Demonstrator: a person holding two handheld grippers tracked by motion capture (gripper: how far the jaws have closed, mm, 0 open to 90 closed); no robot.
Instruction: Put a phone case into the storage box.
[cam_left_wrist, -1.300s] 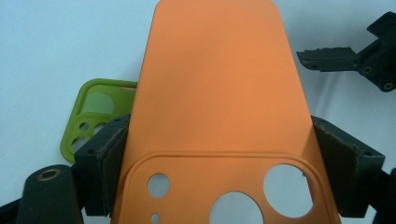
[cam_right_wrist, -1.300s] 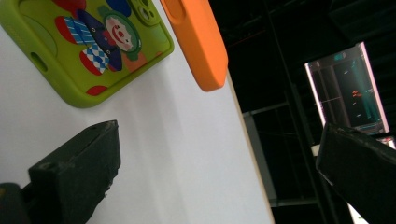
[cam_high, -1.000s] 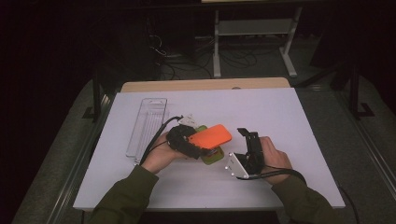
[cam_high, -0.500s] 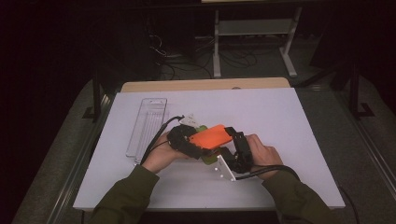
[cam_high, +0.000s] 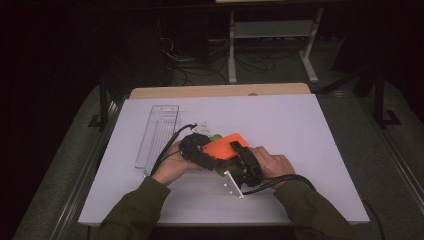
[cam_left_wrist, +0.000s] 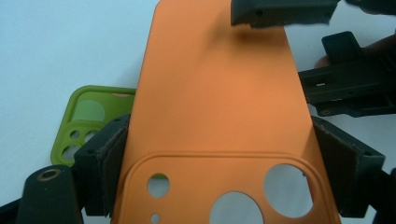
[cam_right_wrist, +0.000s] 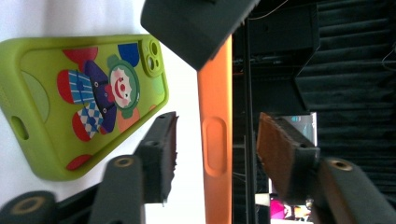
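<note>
left gripper (cam_left_wrist: 219, 182) – clamped on orange phone case (cam_left_wrist: 219, 93) | right gripper (cam_right_wrist: 215, 154) – jaws closing either side of it, not touching

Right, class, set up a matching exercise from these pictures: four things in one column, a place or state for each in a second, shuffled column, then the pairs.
1. orange phone case
2. green phone case
3. clear tray
4. right tool

A. lying flat on the white table
B. clamped in the left tool
C. jaws apart around the orange edge
D. left of both hands

Pairs: 1-B, 2-A, 3-D, 4-C
</note>
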